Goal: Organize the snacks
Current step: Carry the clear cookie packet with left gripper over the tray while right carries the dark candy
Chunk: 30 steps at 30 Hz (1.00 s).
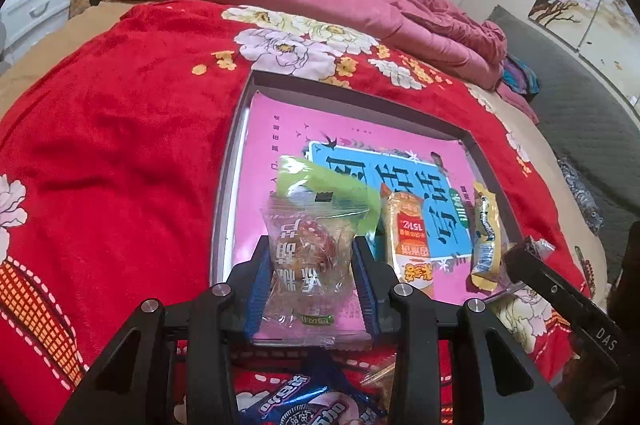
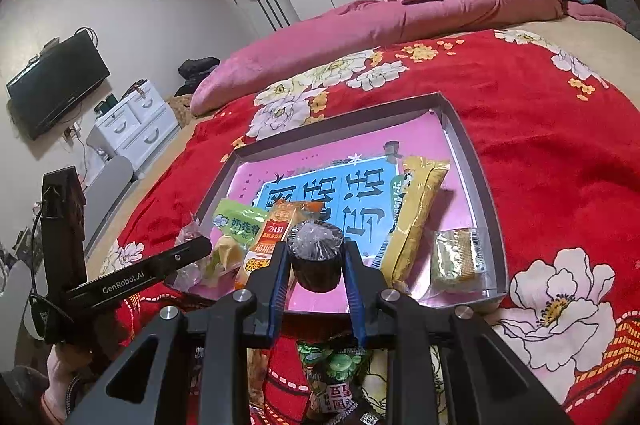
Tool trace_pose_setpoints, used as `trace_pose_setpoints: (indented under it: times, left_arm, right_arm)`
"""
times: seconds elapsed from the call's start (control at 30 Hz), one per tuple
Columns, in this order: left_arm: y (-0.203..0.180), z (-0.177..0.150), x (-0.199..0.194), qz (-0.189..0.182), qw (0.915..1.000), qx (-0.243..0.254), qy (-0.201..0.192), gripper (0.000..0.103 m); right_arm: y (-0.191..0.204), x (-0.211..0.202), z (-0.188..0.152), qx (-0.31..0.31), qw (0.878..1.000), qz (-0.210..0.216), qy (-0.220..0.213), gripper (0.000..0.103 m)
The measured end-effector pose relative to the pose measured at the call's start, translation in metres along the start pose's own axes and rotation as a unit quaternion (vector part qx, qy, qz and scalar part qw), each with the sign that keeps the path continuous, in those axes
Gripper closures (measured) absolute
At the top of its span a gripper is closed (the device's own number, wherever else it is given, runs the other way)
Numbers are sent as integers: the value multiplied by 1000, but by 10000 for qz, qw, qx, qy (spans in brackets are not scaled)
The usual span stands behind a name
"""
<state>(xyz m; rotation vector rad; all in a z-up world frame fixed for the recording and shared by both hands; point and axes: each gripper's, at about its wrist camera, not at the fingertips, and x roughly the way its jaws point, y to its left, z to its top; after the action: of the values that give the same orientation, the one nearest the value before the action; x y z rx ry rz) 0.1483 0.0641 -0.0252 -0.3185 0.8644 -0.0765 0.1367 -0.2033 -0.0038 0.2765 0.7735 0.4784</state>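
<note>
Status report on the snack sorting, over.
Left gripper jaws shut on clear-wrapped pastry. Right gripper jaws shut on dark wrapped cake. Both at near edge of pink box; snacks already inside, bare floor remains.

The left wrist view looks forward and steeply down along its black two-finger gripper (image 1: pixel 314 265), close over the near edge of a shallow grey cardboard tray with a pink printed floor (image 1: pixel 260 129); the right wrist view faces the same tray (image 2: pixel 476 161) from beside it, equally near; both share the red floral blanket (image 1: pixel 120 145).
</note>
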Motion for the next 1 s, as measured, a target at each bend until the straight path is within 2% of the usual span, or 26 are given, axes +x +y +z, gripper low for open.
trace_pose_setpoints:
  times: [0.23,0.6,1.0]
  left_arm:
    - [0,1,1,40,10000,1,-11,63]
    - [5,1,1,349,9994,-38,-46,63]
    - [5,0,5,297,9995,-79,64,63]
  right_arm:
    - [4,8,0,-23,9999,-17,99,76]
    - [3,21,-3,-13,9995,-125,282,76]
    - [8,30,-6,-196,9983,-326,444,76]
